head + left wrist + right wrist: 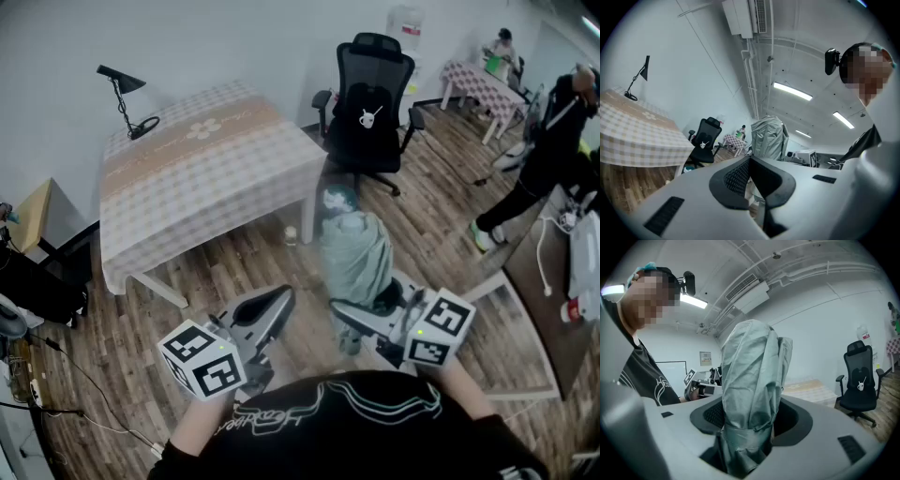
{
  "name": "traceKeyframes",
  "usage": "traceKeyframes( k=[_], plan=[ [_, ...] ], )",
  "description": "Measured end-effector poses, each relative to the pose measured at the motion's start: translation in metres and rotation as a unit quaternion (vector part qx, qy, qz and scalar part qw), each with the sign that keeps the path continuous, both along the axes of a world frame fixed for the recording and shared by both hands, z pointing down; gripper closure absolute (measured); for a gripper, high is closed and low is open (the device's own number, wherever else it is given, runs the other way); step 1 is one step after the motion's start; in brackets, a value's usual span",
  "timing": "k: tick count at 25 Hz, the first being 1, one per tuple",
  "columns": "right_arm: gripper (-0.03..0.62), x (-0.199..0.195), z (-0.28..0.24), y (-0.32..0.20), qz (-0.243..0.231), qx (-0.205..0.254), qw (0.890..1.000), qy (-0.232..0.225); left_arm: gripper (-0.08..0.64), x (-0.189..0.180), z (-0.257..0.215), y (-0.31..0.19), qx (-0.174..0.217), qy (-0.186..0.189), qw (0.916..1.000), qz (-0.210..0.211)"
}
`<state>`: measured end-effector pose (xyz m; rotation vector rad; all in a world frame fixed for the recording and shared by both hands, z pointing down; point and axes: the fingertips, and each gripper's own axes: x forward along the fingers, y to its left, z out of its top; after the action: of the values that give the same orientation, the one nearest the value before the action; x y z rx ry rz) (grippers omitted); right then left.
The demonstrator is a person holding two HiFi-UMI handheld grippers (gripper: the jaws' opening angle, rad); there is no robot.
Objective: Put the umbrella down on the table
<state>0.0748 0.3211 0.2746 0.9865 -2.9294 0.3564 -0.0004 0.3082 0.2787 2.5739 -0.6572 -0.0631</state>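
A folded grey-green umbrella (354,258) stands upright in the air over the wooden floor, its lower banded end between the jaws of my right gripper (361,323). In the right gripper view the umbrella (752,380) fills the gap of the right gripper (750,427), whose pads press on its bunched fabric. My left gripper (272,309) hovers to the left of the umbrella, apart from it. In the left gripper view the left gripper (750,161) has its jaws together with nothing between them, and the umbrella (768,138) rises just beyond. The table (197,159) with a checked cloth lies ahead to the left.
A black desk lamp (122,94) stands on the table's far left corner. A black office chair (370,103) is right of the table. A person (553,141) stands at the far right by a desk (553,319). Another checked table (483,84) is in the back.
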Motion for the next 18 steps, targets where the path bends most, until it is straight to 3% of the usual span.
traceKeyframes(
  k=[10,18],
  plan=[
    [0.314,-0.008,-0.012,0.013,-0.017,0.017,1.000,0.012,0.563,-0.006,-0.012,0.012,0.017,0.002,0.9998,-0.005],
    [0.314,-0.008,-0.007,0.012,-0.011,0.005,1.000,0.002,0.563,-0.008,-0.008,0.015,0.016,0.000,0.9999,-0.005]
  ],
)
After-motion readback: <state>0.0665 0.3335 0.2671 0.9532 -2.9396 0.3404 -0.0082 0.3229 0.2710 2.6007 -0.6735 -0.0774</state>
